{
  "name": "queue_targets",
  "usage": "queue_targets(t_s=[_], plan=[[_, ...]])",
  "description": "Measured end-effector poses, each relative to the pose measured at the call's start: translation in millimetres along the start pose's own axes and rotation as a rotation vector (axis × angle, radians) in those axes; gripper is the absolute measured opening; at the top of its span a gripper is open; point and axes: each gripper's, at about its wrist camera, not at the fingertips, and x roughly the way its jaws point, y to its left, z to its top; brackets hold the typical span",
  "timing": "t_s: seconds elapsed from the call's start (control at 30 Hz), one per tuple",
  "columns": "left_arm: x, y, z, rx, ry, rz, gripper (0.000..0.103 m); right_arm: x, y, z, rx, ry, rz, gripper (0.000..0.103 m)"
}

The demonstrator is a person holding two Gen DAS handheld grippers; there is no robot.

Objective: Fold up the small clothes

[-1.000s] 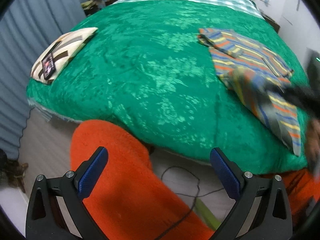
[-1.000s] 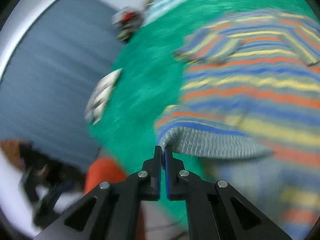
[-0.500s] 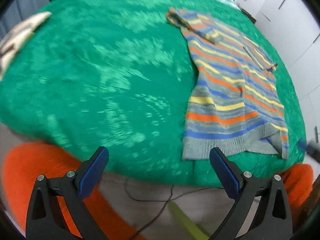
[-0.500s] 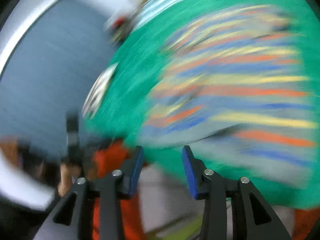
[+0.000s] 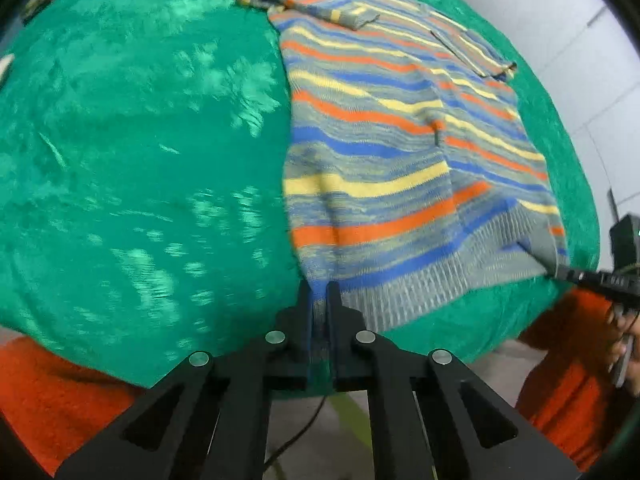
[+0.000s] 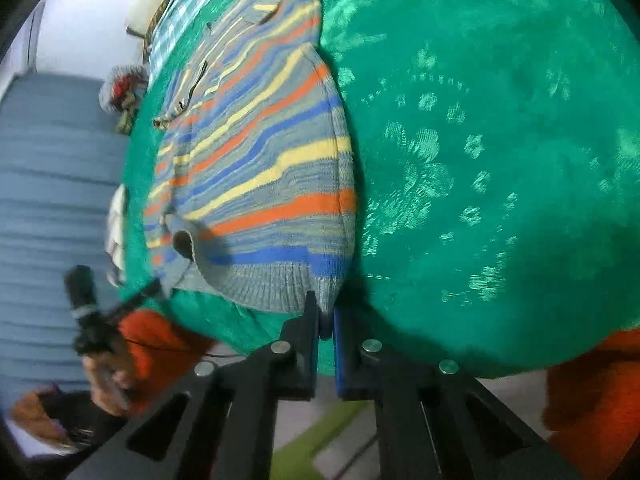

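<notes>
A small striped knit sweater (image 5: 392, 128), grey with orange, blue and yellow bands, lies spread on a green bedspread (image 5: 140, 140). My left gripper (image 5: 320, 296) is shut on the hem's near left corner. My right gripper (image 6: 326, 312) is shut on the hem's other corner, and it also shows at the right edge of the left wrist view (image 5: 560, 270). The sweater (image 6: 260, 168) runs away from the right gripper toward the head of the bed. One sleeve (image 5: 304, 0) is folded across the top.
The bed edge drops to a pale floor with a black cable (image 5: 296, 436). Orange-clad legs (image 5: 60, 396) stand on both sides. A grey curtain (image 6: 52, 180), a patterned pillow (image 6: 116, 220) and the left gripper (image 6: 144, 292) lie left in the right wrist view.
Both grippers were open half a second ago and have closed on the sweater's hem corners. The left gripper moved right and forward to the hem.
</notes>
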Motion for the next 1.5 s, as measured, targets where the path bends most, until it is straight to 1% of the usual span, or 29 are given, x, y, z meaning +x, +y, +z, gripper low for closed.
queue_targets(t_s=[0.07,0.1,0.13,0.2,0.27,0.3,0.33,0.37,0.4,0.43,0.47,0.5,0.53,0.57,0.6,0.63,0.67,0.73,0.8,0.87,1.0,1.1,1.27,1.5], plan=[[-19.3,10.4,-4.0,0.015,-0.016,0.007,0.004,-16.3,8.7,-1.8,-0.032,-0.020,-0.063,0.006],[-25.9,13.9,-5.3,0.027,-0.019,0.010,0.004,-27.7,11.3,-2.7,-0.054,-0.031,-0.113,0.006],[-29.5,14.3,-5.5,0.051,-0.015,0.020,0.002,-35.8,3.3,0.4,-0.061,-0.035,-0.138,0.006],[-24.3,8.1,-2.0,0.104,-0.003,0.044,0.002,-29.1,9.4,3.7,-0.080,-0.039,-0.204,0.006],[-9.5,-0.2,-1.9,0.138,0.015,0.087,0.009,-18.6,3.1,11.2,-0.069,-0.034,-0.192,0.007],[-7.7,2.0,-4.5,0.137,0.019,0.104,0.012,-14.1,-0.7,14.1,-0.054,-0.033,-0.178,0.010],[-4.0,4.3,-4.9,0.128,0.024,0.117,0.028,-11.5,-3.8,15.4,-0.038,-0.034,-0.160,0.011],[-1.4,7.8,-5.2,0.102,0.023,0.109,0.050,-12.8,-6.7,14.4,-0.025,-0.041,-0.136,0.020],[-2.2,11.5,-6.4,0.080,0.010,0.097,0.060,-18.5,-13.4,14.7,-0.018,-0.049,-0.109,0.034],[-4.2,15.9,-6.0,0.041,-0.022,0.075,0.070,-21.1,-13.3,13.3,-0.012,-0.060,-0.078,0.039],[-5.4,18.3,-6.2,0.020,-0.037,0.057,0.071,-24.3,-18.3,9.9,-0.009,-0.073,-0.063,0.043],[-3.8,20.3,-4.2,-0.006,-0.041,0.021,0.071,-26.7,-20.2,8.5,-0.005,-0.086,-0.047,0.043],[-1.4,20.8,-2.9,-0.021,-0.036,-0.009,0.069,-26.3,-22.3,7.9,0.002,-0.090,-0.025,0.043],[1.9,20.1,-1.9,-0.030,-0.027,-0.029,0.057,-24.4,-24.3,7.6,0.011,-0.089,-0.006,0.042],[7.6,17.1,-0.8,-0.024,-0.009,-0.043,0.040,-20.3,-25.6,8.9,0.015,-0.079,0.014,0.026],[14.8,12.2,-0.1,-0.001,0.020,-0.038,0.004,-17.6,-26.2,9.9,0.015,-0.069,0.022,0.009],[18.3,9.1,-0.5,0.012,0.042,-0.031,0.005,-19.3,-26.1,9.3,0.019,-0.070,0.013,0.006],[11.8,9.7,0.4,0.005,0.036,-0.021,0.004,-28.8,-19.8,7.1,0.011,-0.077,-0.012,0.006],[-2.6,13.9,0.6,0.005,0.017,-0.001,0.004,-40.3,-9.9,2.7,-0.020,-0.078,-0.060,0.006],[-11.3,14.8,-0.9,0.023,0.018,0.034,0.004,-47.4,-6.2,-4.8,-0.036,-0.059,-0.084,0.006],[14.2,5.7,-1.0,0.059,0.068,0.119,0.004,-17.4,-12.3,-3.4,-0.030,0.012,-0.161,0.005],[25.8,-1.4,-0.5,0.080,0.071,0.164,0.004,-4.8,-21.4,-0.9,-0.003,0.020,-0.171,0.005],[34.8,0.1,2.4,0.061,0.066,0.161,0.004,-3.1,-20.2,-0.4,-0.015,0.014,-0.186,0.005],[42.4,-0.3,-1.3,0.048,0.051,0.166,0.004,4.6,-22.3,-2.9,-0.014,0.005,-0.199,0.005]])
